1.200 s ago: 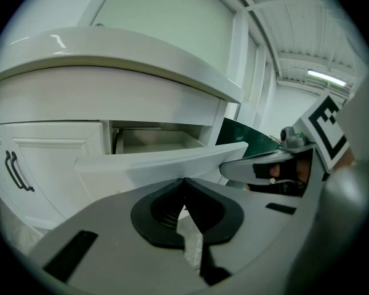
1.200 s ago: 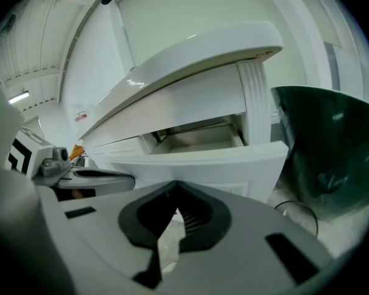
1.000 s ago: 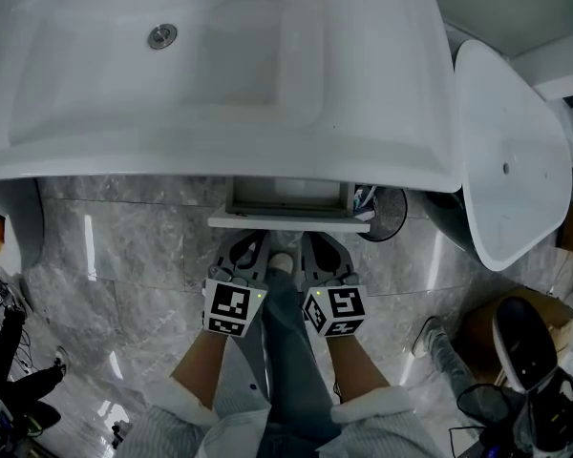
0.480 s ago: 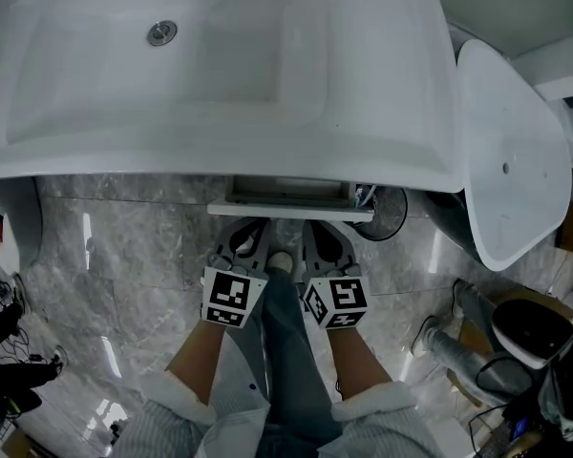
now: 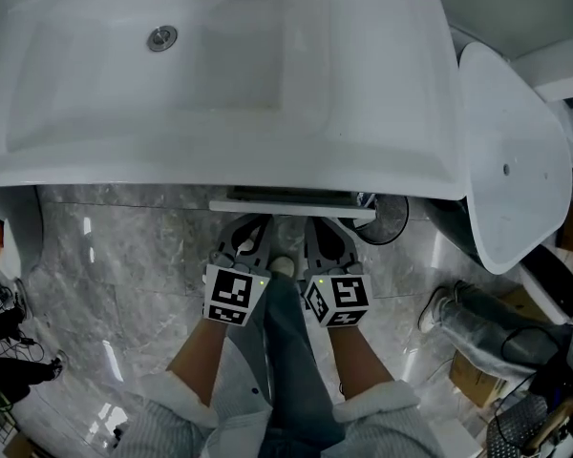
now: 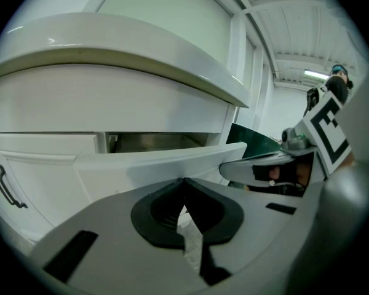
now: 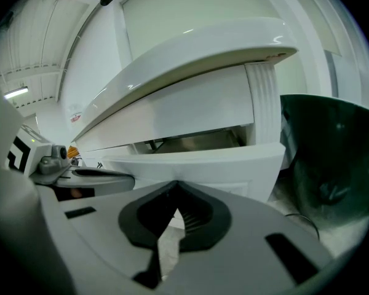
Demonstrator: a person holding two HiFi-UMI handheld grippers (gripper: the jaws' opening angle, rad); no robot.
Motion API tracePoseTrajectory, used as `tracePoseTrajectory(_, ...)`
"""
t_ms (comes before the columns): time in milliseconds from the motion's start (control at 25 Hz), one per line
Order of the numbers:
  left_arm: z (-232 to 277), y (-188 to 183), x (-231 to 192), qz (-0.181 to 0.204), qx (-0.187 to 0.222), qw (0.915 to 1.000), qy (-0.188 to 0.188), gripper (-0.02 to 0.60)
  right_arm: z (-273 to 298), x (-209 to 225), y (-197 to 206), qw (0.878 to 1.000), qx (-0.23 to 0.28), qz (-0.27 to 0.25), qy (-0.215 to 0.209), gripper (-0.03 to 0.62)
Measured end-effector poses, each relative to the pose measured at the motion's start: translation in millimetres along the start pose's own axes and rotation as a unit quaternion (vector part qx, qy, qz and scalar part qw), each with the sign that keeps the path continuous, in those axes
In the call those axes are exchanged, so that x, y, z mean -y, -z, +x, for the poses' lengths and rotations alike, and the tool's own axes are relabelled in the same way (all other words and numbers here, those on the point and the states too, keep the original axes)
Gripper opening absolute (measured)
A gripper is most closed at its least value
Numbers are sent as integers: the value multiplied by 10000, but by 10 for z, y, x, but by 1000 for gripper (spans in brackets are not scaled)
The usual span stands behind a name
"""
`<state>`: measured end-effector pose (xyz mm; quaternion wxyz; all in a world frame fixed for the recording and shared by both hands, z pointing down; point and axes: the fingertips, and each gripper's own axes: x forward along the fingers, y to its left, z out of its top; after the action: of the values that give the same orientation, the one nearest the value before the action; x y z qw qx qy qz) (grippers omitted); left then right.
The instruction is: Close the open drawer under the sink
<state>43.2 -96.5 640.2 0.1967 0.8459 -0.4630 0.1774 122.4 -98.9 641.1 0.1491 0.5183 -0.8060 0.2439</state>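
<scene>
Drawer (image 5: 291, 205) under the sink (image 5: 220, 84) is nearly shut. In the head view only a thin white strip of its front pokes out past the sink's front rim. In the frame from a second ago it stands well out from that rim with its inside open to view, and half a second ago about half as far, so it is sliding in steadily.

The left gripper (image 5: 256, 223) and right gripper (image 5: 317, 225) sit side by side just in front of the sink. Each has its jaws together with nothing between them, and the closed tips appear to press on the drawer front. Both are closer to the sink's rim than a second ago, following the drawer in.

Both gripper views show a dark slot above the drawer front, below the sink. The drawer is probably not home yet, and a short further push seems needed.
</scene>
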Motion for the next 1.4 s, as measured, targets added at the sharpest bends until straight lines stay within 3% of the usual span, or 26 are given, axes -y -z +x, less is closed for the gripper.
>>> tracePoseTrajectory(1400,471,-361,-290,210,72,9997,82,15,483,253,-401,9993,292,-123,187,9)
